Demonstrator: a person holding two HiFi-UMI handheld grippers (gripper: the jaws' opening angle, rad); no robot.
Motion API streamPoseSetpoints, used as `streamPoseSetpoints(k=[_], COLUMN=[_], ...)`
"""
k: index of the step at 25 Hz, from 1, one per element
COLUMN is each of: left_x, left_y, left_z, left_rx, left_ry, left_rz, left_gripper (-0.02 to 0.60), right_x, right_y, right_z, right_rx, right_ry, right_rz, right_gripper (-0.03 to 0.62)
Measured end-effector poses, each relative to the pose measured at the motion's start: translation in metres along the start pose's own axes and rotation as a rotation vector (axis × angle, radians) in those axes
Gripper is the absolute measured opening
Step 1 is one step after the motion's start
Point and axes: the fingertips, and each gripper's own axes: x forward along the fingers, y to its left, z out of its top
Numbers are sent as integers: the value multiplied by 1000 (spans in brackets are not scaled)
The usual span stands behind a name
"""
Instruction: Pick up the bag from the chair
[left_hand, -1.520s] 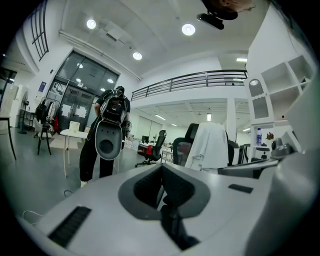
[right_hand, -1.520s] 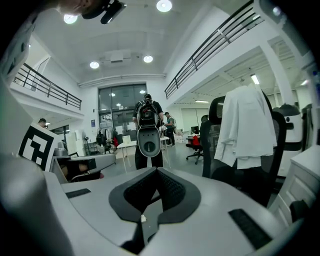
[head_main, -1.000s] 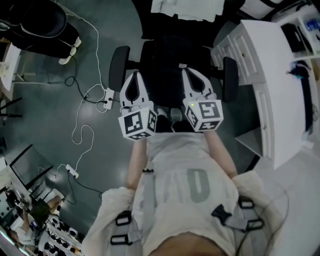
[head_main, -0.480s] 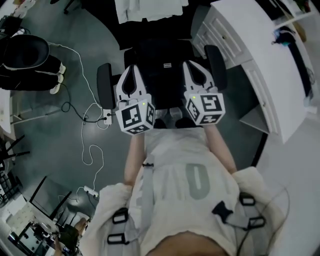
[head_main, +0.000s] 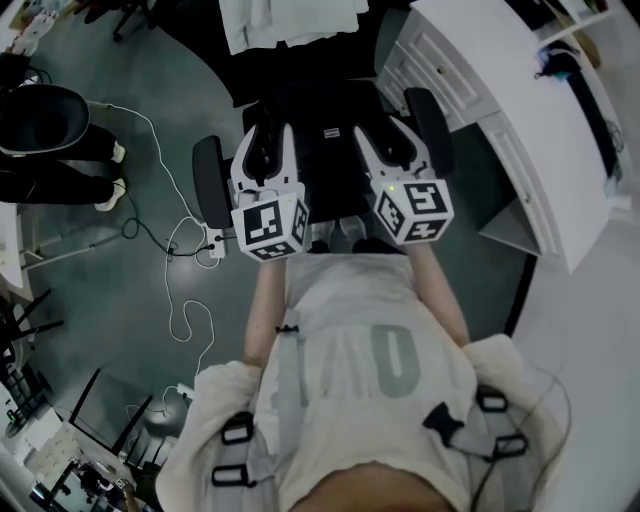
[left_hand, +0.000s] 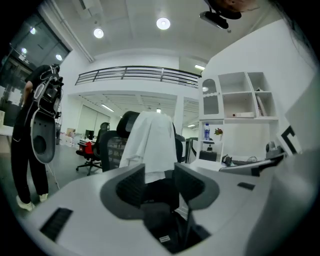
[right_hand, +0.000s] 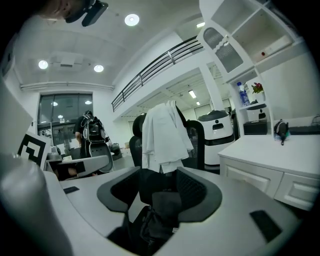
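Note:
A black bag (head_main: 327, 135) lies on the seat of a black office chair (head_main: 211, 180), hard to tell apart from the dark seat. My left gripper (head_main: 269, 142) hangs open over the seat's left side and my right gripper (head_main: 386, 137) hangs open over its right side. In the left gripper view the bag (left_hand: 165, 227), with a small label, shows below and between the open jaws of that gripper (left_hand: 160, 176). In the right gripper view the bag's crumpled black fabric (right_hand: 156, 225) sits low in front of the right gripper (right_hand: 159, 184), whose jaws hold nothing.
A white cloth (head_main: 290, 18) hangs over the chair's backrest (right_hand: 162, 132). A white desk with cabinets (head_main: 520, 130) stands to the right. Cables and a power strip (head_main: 215, 240) lie on the floor at left. A person in black (left_hand: 30, 135) stands further left.
Both grippers have moved forward over the chair seat and slightly closer to the bag. Both stay open. The head view has shifted, so the chair sits higher in the frame.

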Motion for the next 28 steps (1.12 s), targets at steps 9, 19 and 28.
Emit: streamPoseSetpoints(k=[9,19,28], left_x=[7,28,116], left_y=[0,18,82], left_z=[-6,-29,-187], left_rx=[25,30,75], left_ry=[19,82,298], left_rz=[-23,-37,8], left_gripper=[216,233,238], right_x=[1,22,127], right_y=[-8,-22,-93], right_z=[-5,-16,-127], right_rx=[10,-17,-14], right_ry=[12,68,232], right_rz=[-41,-64,-144], right_gripper=[241,241,241])
